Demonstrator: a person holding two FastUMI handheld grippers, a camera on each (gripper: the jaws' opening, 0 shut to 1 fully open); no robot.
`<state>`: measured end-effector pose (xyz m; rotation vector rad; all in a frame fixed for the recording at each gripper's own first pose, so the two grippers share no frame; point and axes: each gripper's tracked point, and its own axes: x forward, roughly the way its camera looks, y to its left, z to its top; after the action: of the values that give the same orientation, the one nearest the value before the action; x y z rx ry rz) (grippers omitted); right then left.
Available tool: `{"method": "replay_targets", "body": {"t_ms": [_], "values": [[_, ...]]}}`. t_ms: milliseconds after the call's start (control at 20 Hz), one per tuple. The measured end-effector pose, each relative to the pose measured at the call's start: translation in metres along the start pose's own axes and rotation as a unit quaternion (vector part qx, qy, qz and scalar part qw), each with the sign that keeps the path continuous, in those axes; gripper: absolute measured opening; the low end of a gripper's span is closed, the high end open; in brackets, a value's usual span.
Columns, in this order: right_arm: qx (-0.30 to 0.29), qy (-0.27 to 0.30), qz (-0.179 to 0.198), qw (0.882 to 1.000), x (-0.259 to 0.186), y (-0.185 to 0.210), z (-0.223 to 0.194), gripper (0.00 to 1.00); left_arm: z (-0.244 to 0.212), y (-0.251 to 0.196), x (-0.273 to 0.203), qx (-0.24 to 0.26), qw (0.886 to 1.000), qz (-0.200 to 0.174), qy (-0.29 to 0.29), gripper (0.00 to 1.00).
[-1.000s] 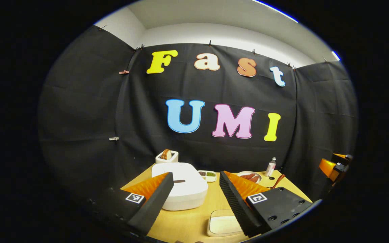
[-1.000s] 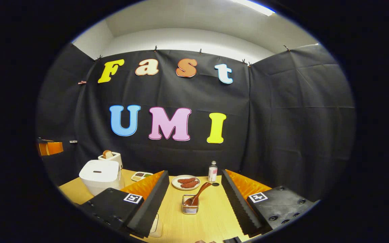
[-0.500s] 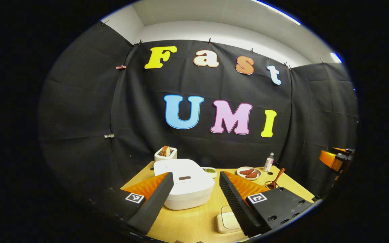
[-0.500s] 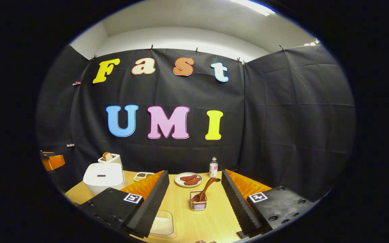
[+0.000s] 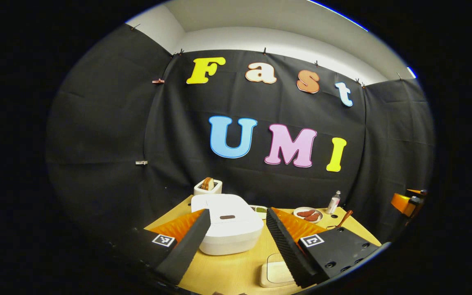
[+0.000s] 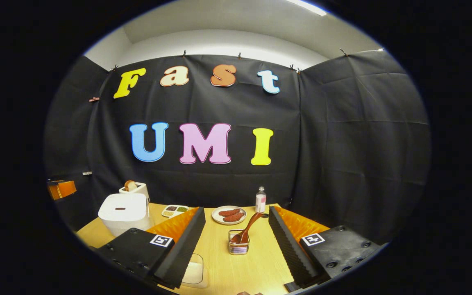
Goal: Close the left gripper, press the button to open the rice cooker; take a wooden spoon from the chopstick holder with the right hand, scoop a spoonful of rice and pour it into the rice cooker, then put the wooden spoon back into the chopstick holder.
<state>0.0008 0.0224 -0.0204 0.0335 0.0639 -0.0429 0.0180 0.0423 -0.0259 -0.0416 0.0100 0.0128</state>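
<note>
The white rice cooker (image 5: pixel 228 231) stands lid down on the wooden table, its dark button (image 5: pixel 227 216) on top. My left gripper (image 5: pixel 238 213) hovers open just in front of it, holding nothing. The same rice cooker (image 6: pixel 123 211) sits at the left in the right gripper view. A wire chopstick holder (image 6: pixel 239 247) stands mid-table with the wooden spoon (image 6: pixel 247 230) leaning in it. My right gripper (image 6: pixel 236 211) is open, short of the holder and empty. A shallow box of rice (image 5: pixel 275 273) lies near the front edge.
Behind the cooker stand a toaster (image 5: pixel 207 187) and a small divided tray (image 6: pixel 174 210). A plate of sausages (image 6: pixel 229 214) and a small bottle (image 6: pixel 260 201) sit at the back. The other gripper (image 5: pixel 408 201) shows at the far right of the left gripper view.
Both views have shifted slightly as the hands drift. The holder now sits a little nearer the middle between my right fingers. Both grippers stay open, and nothing on the table moved.
</note>
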Motion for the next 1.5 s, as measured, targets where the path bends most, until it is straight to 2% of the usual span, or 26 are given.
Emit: {"method": "replay_targets", "body": {"t_ms": [350,450,600,650,750,800,850,1100,1300,1500], "values": [[-0.004,0.007,0.021,1.0,0.021,-0.01,-0.007,0.98,0.003,-0.005,0.046,0.0,1.0,0.003,0.018,0.95],[-0.002,0.008,0.023,1.0,0.024,-0.012,-0.01,0.98,0.003,-0.007,0.063,0.003,1.0,-0.006,0.024,0.85],[-0.003,0.015,0.023,1.0,0.029,-0.014,-0.018,0.98,-0.007,-0.009,0.093,-0.02,0.998,-0.024,0.059,0.55],[-0.005,0.018,0.024,1.0,0.03,-0.015,-0.021,0.98,-0.01,-0.002,0.105,-0.021,0.998,-0.015,0.063,0.5],[-0.011,0.025,0.026,0.999,0.033,-0.017,-0.029,0.98,-0.016,0.01,0.129,-0.006,0.998,0.003,0.068,0.34],[-0.011,0.031,0.027,0.999,0.035,-0.019,-0.033,0.98,-0.021,0.018,0.142,0.001,0.997,0.014,0.073,0.17],[-0.011,0.037,0.027,0.999,0.036,-0.02,-0.037,0.98,-0.027,0.024,0.154,0.006,0.996,0.025,0.082,0.11],[-0.019,0.041,0.018,0.999,0.043,-0.033,-0.041,0.98,-0.059,0.029,0.204,-0.016,0.991,0.016,0.131,0.08],[-0.011,0.06,0.011,0.998,0.046,-0.042,-0.055,0.98,-0.109,0.035,0.239,-0.023,0.978,0.006,0.205,0.07],[-0.009,0.077,0.01,0.997,0.046,-0.046,-0.067,0.98,-0.144,0.036,0.253,-0.042,0.966,-0.005,0.256,0.06]]}}
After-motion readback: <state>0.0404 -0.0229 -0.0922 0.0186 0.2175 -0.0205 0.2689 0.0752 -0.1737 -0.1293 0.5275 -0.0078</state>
